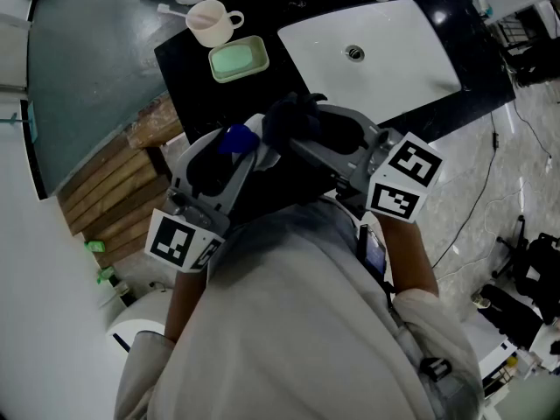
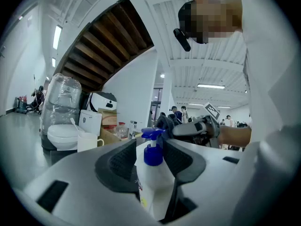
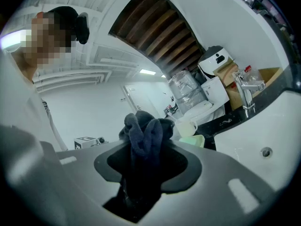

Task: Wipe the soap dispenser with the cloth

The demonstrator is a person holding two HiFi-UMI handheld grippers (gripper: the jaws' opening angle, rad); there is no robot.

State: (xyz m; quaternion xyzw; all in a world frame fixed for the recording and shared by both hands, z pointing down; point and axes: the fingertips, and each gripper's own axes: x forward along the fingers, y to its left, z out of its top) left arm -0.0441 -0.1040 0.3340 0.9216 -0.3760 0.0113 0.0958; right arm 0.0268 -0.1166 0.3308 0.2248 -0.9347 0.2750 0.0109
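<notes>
Grey left hand-held gripper [image 2: 150, 149]; pale top [image 1: 297, 322]

Two grippers [image 2: 150, 149] [image 3: 146, 149], one soap dispenser [image 2: 151, 173], one cloth [image 3: 143, 131], one cup [image 1: 210, 22], one dish [image 1: 238, 59], one sink [image 1: 385, 51].

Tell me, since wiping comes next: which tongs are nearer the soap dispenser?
Left. The left tongs hold the soap dispenser between their jaws; the right tongs, clamped on the cloth, sit just beside it.

Soap dispenser [image 2: 156, 182]: white bottle, blue pump head, lying along the jaws of the left gripper [image 2: 150, 155], pump toward the tips, gripped at its sides. Cloth [image 3: 145, 128]: dark blue, bunched, clamped in the right gripper [image 3: 146, 154], wad poking past the tips
</notes>
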